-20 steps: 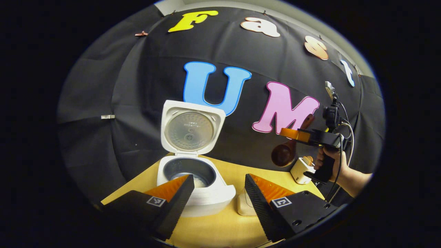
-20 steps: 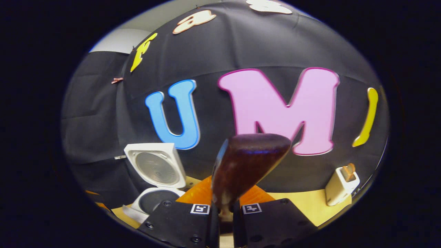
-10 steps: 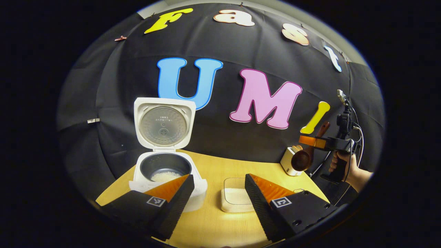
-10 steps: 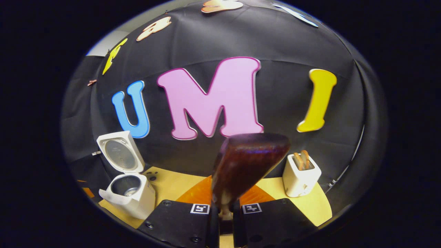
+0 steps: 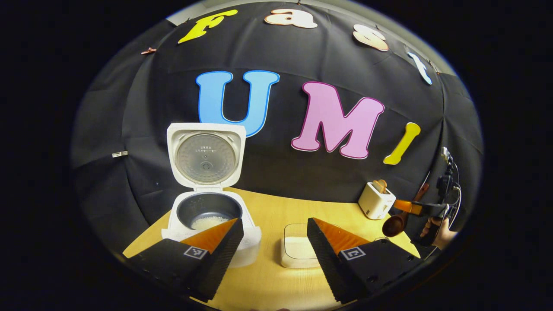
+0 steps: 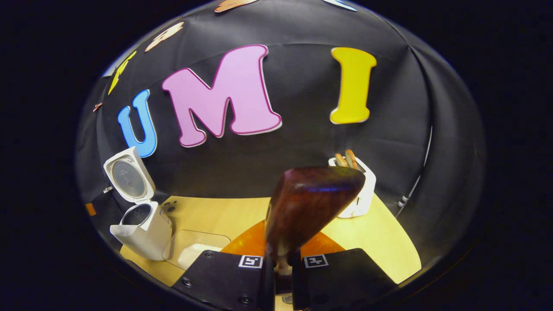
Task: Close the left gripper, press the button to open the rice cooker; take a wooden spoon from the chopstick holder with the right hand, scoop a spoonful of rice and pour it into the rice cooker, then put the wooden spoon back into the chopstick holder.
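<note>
The white rice cooker (image 5: 207,216) stands open on the left of the table with its lid (image 5: 206,157) upright and rice in the pot; it also shows at the left in the right gripper view (image 6: 140,224). My left gripper (image 5: 275,242) hangs open in front of it, holding nothing. My right gripper (image 6: 281,259) is shut on the handle of the dark wooden spoon (image 6: 311,203), whose bowl points forward. The white chopstick holder (image 6: 360,198) stands just behind the spoon. From the left gripper view, the right gripper (image 5: 417,208) and spoon (image 5: 393,225) hover right of the holder (image 5: 376,201).
A clear shallow box of rice (image 5: 297,250) lies on the wooden table (image 5: 276,211) between the cooker and the holder, also seen at lower left (image 6: 194,248). Wooden utensils (image 6: 348,159) stick out of the holder. A hand (image 5: 440,235) grips the right gripper. Black cloth backs the table.
My right gripper has carried the spoon rightward and lower, away from the cooker and over to the chopstick holder. My left gripper has drawn back from the cooker and stays open.
</note>
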Demonstrator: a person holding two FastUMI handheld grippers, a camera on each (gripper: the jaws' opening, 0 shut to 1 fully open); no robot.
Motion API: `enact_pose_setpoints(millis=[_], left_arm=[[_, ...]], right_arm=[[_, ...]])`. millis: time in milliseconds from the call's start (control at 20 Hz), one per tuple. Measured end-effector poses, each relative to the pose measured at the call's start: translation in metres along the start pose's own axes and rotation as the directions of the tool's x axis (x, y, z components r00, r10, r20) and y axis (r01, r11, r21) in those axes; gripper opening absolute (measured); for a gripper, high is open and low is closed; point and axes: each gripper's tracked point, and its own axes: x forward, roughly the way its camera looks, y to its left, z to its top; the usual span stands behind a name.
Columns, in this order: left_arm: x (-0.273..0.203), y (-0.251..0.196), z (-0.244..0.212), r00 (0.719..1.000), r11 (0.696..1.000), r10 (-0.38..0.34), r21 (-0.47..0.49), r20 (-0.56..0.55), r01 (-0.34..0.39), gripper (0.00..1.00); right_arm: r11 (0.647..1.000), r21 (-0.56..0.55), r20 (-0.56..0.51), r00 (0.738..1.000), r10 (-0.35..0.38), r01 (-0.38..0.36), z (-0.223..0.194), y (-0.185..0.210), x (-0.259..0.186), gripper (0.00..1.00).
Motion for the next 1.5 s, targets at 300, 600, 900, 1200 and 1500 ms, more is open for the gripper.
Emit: enact_pose_setpoints(millis=[300, 600, 900, 1200, 1500], left_arm=[[0.007, 0.0, -0.001, 1.0, 0.999, 0.028, 0.02, -0.008, -0.028, 0.96], [0.009, -0.012, -0.005, 1.0, 0.998, 0.015, 0.056, -0.014, -0.014, 0.96], [0.005, -0.003, -0.004, 0.999, 0.998, 0.036, 0.053, -0.013, -0.035, 0.95], [0.002, 0.005, 0.01, 0.999, 0.998, 0.038, 0.041, 0.014, -0.038, 0.95], [0.001, 0.008, 0.028, 0.999, 1.0, 0.01, 0.021, 0.053, -0.012, 0.95]], right_arm=[[0.994, 0.074, -0.057, 0.996, -0.071, 0.075, -0.053, -0.035, 0.011, 0.2], [0.981, 0.144, -0.119, 0.986, -0.112, 0.129, -0.094, -0.051, 0.025, 0.19], [0.976, 0.14, -0.164, 0.976, -0.145, 0.168, -0.118, -0.057, 0.028, 0.2], [0.974, 0.134, -0.183, 0.97, -0.157, 0.183, -0.11, -0.057, 0.019, 0.48], [0.978, 0.058, -0.185, 0.965, -0.185, 0.199, -0.097, -0.05, -0.006, 0.99]])
